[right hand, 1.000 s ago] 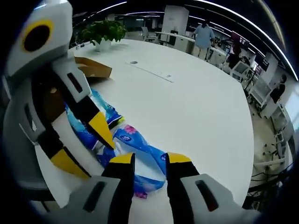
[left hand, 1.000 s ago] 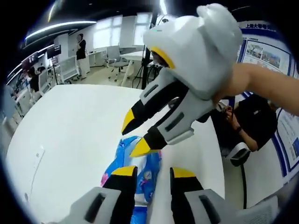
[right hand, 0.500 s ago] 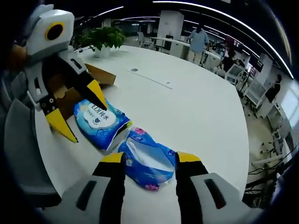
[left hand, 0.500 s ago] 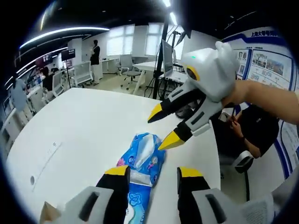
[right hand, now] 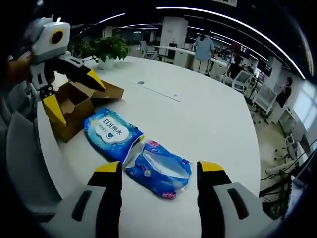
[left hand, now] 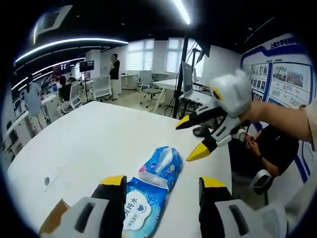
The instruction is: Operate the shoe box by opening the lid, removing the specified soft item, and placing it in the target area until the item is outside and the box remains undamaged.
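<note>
White table (right hand: pixel 208 114), two blue wipe packs (right hand: pixel 111 133), one box (right hand: pixel 74 106)

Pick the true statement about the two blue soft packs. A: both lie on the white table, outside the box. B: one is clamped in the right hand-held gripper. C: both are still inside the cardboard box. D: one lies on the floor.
A: the wet-wipes pack and the floral tissue pack lie on the white table, beside the open cardboard box.
</note>
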The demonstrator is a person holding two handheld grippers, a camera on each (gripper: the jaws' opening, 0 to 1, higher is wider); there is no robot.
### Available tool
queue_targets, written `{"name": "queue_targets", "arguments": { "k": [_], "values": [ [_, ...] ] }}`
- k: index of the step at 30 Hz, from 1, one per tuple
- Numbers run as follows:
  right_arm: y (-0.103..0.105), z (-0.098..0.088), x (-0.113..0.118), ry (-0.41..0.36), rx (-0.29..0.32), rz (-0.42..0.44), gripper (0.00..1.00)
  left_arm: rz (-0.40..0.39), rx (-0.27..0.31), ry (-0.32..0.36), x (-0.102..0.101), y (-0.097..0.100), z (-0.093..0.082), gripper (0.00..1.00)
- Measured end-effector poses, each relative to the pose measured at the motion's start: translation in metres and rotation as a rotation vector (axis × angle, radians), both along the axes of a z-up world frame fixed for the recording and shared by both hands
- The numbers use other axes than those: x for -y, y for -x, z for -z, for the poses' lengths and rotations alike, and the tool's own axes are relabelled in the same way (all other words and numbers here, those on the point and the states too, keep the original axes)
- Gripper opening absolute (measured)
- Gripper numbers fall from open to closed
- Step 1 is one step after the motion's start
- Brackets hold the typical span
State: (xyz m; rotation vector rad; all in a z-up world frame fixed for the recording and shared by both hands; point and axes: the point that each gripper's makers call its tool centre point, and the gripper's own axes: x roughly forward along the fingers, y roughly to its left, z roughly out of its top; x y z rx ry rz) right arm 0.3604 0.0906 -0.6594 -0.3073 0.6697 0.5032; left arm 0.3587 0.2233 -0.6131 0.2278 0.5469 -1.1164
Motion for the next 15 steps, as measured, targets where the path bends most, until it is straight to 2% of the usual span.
{"name": "queue_targets", "arguments": {
  "k": [11,15],
  "values": [
    [0.021,-0.019,-0.008,-0.019,0.040,0.037,0.74,-0.038,0.069,0.018,-0.051,0.012,-0.023,0.74],
    [0.026,-0.029,-0.014,-0.027,0.057,0.042,0.76,-0.064,0.091,0.026,-0.070,0.014,-0.030,0.76]
  ]
}}
